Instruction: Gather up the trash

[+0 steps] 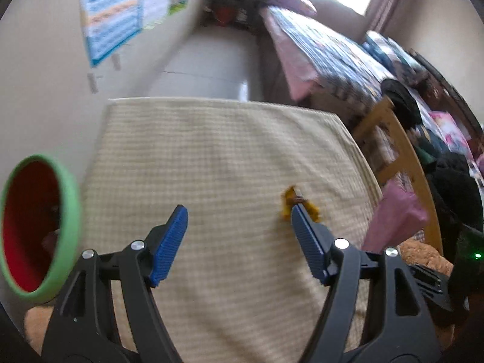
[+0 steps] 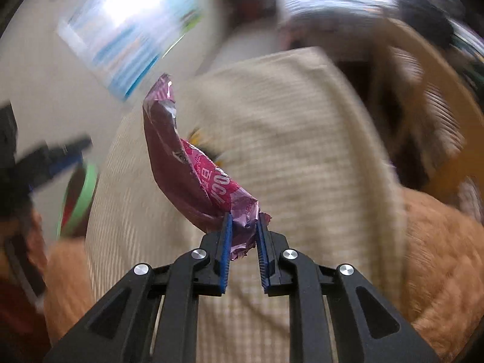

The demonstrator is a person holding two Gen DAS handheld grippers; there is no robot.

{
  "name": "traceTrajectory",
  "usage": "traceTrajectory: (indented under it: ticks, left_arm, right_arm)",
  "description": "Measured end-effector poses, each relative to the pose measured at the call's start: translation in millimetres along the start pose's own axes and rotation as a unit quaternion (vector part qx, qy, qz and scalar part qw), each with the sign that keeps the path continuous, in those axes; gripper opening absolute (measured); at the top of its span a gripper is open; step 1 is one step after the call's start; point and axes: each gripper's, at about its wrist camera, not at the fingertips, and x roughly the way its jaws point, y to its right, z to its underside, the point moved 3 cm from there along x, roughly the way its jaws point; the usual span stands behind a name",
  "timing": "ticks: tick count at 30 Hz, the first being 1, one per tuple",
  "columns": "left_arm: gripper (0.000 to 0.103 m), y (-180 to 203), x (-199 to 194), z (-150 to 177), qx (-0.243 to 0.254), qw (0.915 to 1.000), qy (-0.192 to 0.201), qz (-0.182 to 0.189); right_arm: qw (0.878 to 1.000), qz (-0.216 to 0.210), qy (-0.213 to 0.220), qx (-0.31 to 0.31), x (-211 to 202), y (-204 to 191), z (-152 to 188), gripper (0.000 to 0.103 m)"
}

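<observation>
Hovering over the cream waffle-weave cloth (image 1: 217,157) on the worktop, the left tool (image 1: 239,208) is kept wide and empty, a crumpled yellow wrapper (image 1: 286,196) lying just past its right fingertip, with the red green-rimmed bin (image 1: 65,187) kept near at the left for drop-off. In the right view, the crinkled magenta foil snack wrapper (image 2: 184,163) is pinched by its end in the narrowed right tool (image 2: 244,222), so it is carried clear of the cloth.
</observation>
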Motion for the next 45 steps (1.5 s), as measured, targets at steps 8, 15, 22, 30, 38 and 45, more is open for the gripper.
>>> traceTrajectory:
  ticks: [8,15,22,30,38,45]
  left_arm:
    - [0.055,69.2,85.3,0.9,0.024,0.9967,-0.071,0.029]
    - [0.015,67.8,125.8,9.6,-0.026,0.9898,-0.135,0.036]
    - [0.012,52.4,82.8,25.3,0.005,0.9934,-0.111,0.03]
    - [0.014,3.5,48.3,63.8,-0.012,0.9938,-0.11,-0.013]
    - [0.038,-27.0,41.1,88.0,-0.076,0.9905,-0.114,-0.007]
    - [0.047,-22.9,42.9,79.6,-0.076,0.9919,-0.102,0.001]
  right_arm:
    - [0.997,0.006,0.023,0.069,1.0,24.6,-7.3,0.018]
    - [0.998,-0.003,0.023,0.067,-1.2,25.3,1.7,0.019]
    - [0.999,-0.004,-0.009,0.037,16.4,17.7,5.5,0.021]
    - [0.999,-0.027,-0.037,0.025,29.7,7.1,10.7,0.05]
    - [0.999,-0.039,-0.03,0.004,27.8,-3.8,12.5,0.053]
    - [0.999,-0.032,-0.044,-0.002,34.6,-6.8,14.5,0.053]
